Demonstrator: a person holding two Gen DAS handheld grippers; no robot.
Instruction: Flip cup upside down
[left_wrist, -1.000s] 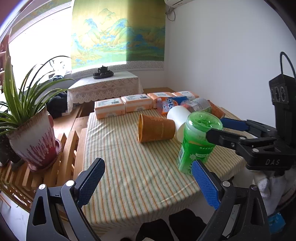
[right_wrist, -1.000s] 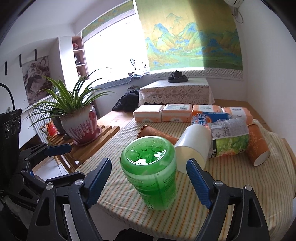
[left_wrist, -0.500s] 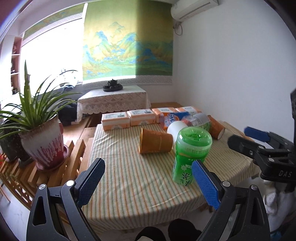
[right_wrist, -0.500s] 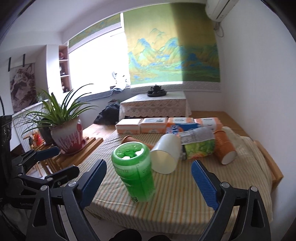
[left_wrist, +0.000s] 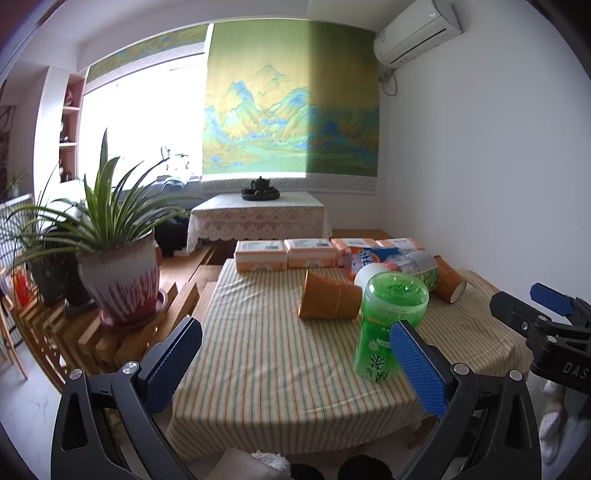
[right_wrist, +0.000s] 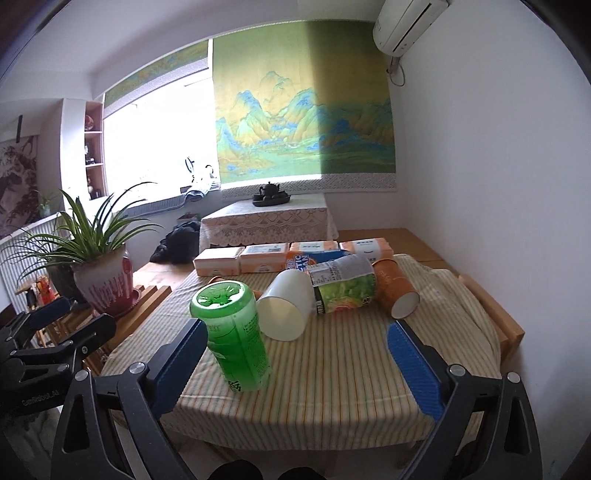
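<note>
A green plastic cup (left_wrist: 384, 325) stands upside down near the front right of the striped table; it also shows in the right wrist view (right_wrist: 232, 336). My left gripper (left_wrist: 295, 365) is open and empty, held back off the table's front edge. My right gripper (right_wrist: 295, 362) is open and empty too, back from the table, with the green cup just past its left finger. Each gripper shows at the edge of the other's view.
An orange paper cup (left_wrist: 328, 299), a white cup (right_wrist: 286, 310), a bottle (right_wrist: 343, 290) and another orange cup (right_wrist: 397, 293) lie on their sides on the table (left_wrist: 258, 362). Tissue packs (left_wrist: 288, 253) line the far edge. A potted plant (left_wrist: 118, 269) stands on a wooden rack at left.
Both grippers have pulled back and up from the table. The right gripper, which was around the green cup, now stands clear of it. The cup stays standing.
</note>
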